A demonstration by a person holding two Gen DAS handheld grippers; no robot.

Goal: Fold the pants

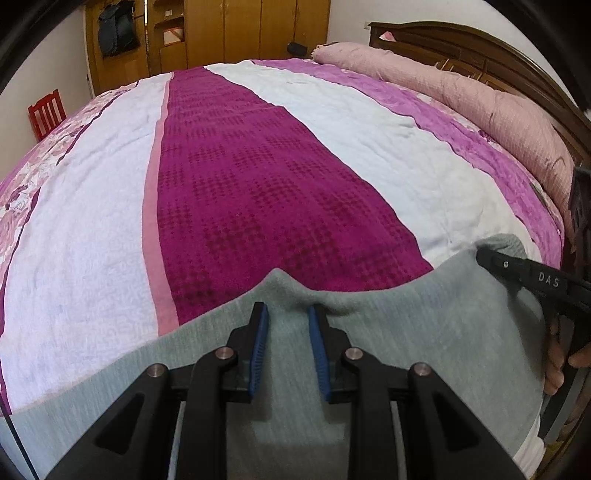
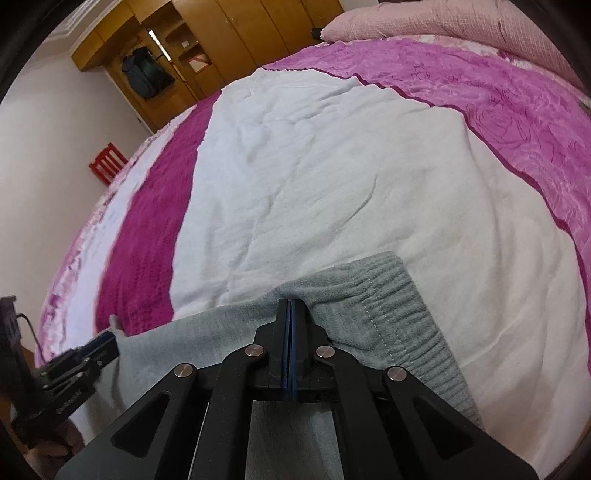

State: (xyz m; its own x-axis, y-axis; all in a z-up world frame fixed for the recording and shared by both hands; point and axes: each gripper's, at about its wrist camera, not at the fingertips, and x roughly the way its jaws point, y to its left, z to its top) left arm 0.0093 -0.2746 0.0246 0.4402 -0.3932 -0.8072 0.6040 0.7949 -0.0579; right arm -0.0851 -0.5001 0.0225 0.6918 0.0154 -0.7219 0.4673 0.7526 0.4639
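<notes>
Grey sweatpants (image 1: 406,325) lie across the near edge of the bed, with the elastic waistband (image 2: 399,306) at the right end. My left gripper (image 1: 286,314) has its blue-padded jaws parted, one on each side of a raised ridge of the grey fabric at the far edge. My right gripper (image 2: 290,306) is shut on the pants fabric just left of the waistband. The right gripper also shows in the left wrist view (image 1: 517,271), and the left gripper shows in the right wrist view (image 2: 96,347).
The bed is covered with a white and magenta blanket (image 1: 229,177). Pink pillows (image 1: 480,96) lie along a dark wooden headboard (image 1: 461,40) on the right. A wooden wardrobe (image 1: 221,33) and a red chair (image 1: 46,112) stand beyond the bed.
</notes>
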